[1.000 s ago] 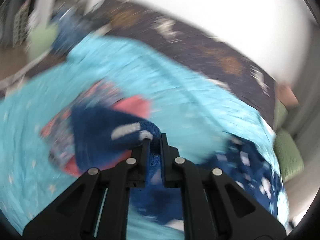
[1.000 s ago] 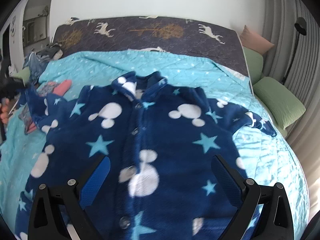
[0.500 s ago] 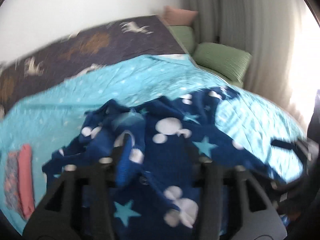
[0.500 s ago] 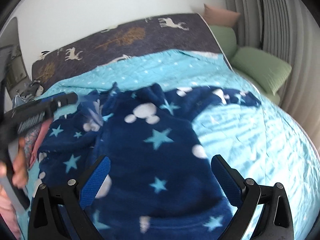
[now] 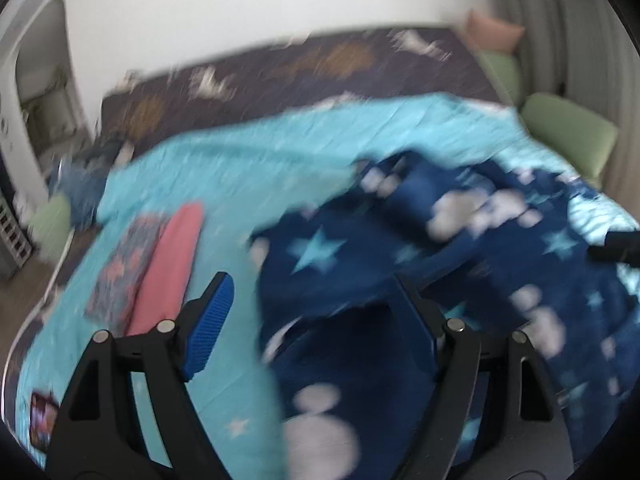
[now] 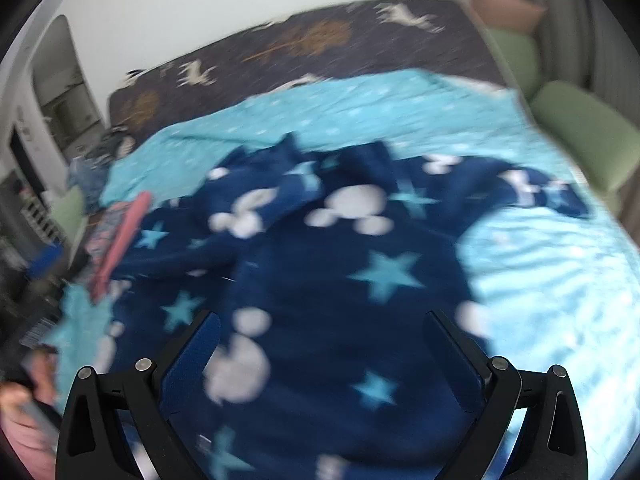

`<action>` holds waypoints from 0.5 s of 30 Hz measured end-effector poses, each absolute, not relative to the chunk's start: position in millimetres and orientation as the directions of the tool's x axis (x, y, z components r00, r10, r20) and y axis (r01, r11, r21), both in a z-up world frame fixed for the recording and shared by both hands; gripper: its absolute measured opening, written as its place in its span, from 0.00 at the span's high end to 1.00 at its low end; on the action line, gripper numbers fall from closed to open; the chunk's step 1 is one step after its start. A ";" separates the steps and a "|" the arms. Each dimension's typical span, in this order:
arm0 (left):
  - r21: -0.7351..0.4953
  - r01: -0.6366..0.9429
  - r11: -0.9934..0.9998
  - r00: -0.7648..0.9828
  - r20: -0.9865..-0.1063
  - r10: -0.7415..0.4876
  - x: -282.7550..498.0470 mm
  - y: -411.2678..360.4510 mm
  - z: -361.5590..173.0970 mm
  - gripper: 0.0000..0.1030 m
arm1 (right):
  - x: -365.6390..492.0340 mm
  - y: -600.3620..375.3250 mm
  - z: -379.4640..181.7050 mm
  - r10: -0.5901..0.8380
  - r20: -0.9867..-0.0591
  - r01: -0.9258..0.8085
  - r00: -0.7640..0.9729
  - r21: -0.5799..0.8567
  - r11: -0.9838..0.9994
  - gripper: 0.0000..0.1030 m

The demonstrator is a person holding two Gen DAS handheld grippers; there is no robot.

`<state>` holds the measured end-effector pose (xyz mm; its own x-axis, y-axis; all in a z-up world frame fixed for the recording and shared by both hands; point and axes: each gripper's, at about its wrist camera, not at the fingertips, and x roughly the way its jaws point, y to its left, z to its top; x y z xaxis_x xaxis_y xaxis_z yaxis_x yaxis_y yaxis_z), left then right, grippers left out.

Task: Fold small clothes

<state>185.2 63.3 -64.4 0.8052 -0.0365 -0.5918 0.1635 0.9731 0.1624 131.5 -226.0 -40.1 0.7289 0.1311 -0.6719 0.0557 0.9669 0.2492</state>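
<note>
A navy fleece jacket [image 6: 340, 264] with white mouse heads and light blue stars lies on the turquoise bedspread [image 6: 552, 280], its left sleeve folded in over the chest. It also shows in the left wrist view [image 5: 460, 264]. My left gripper [image 5: 312, 316] is open and empty above the jacket's left edge. My right gripper [image 6: 324, 344] is open and empty above the jacket's lower part.
A folded pink and patterned garment [image 5: 160, 268] lies on the bed to the left, also in the right wrist view [image 6: 120, 236]. Green pillows [image 6: 576, 136] sit at the right. A dark deer-print blanket [image 6: 320, 40] covers the bed's far end. Blue clothes [image 5: 80, 184] lie far left.
My left gripper let go of the jacket's sleeve, opened, and swung back left. The sleeve now lies folded over the jacket. My right gripper stayed open over the jacket.
</note>
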 end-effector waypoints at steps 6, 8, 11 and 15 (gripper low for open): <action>0.046 0.102 0.994 0.706 -0.708 -0.040 220.9 94.2 -106.7 0.23 | 205.1 -176.4 -42.2 0.077 -0.733 0.078 0.676 0.176 0.981 0.00; 0.012 0.103 0.995 0.691 -0.720 -0.063 226.3 96.1 -112.2 0.23 | 233.2 -151.7 -49.2 0.013 -0.769 0.091 0.640 0.093 0.991 0.00; -0.003 0.108 0.994 0.671 -0.738 -0.076 232.9 97.8 -120.7 0.23 | 273.9 -143.3 -61.0 0.062 -0.804 0.107 0.591 0.155 0.982 0.01; 0.008 0.078 0.997 0.638 -0.769 -0.044 242.3 106.9 -133.8 0.23 | 300.4 -187.0 -79.4 0.224 -0.788 0.271 0.573 0.440 0.856 0.01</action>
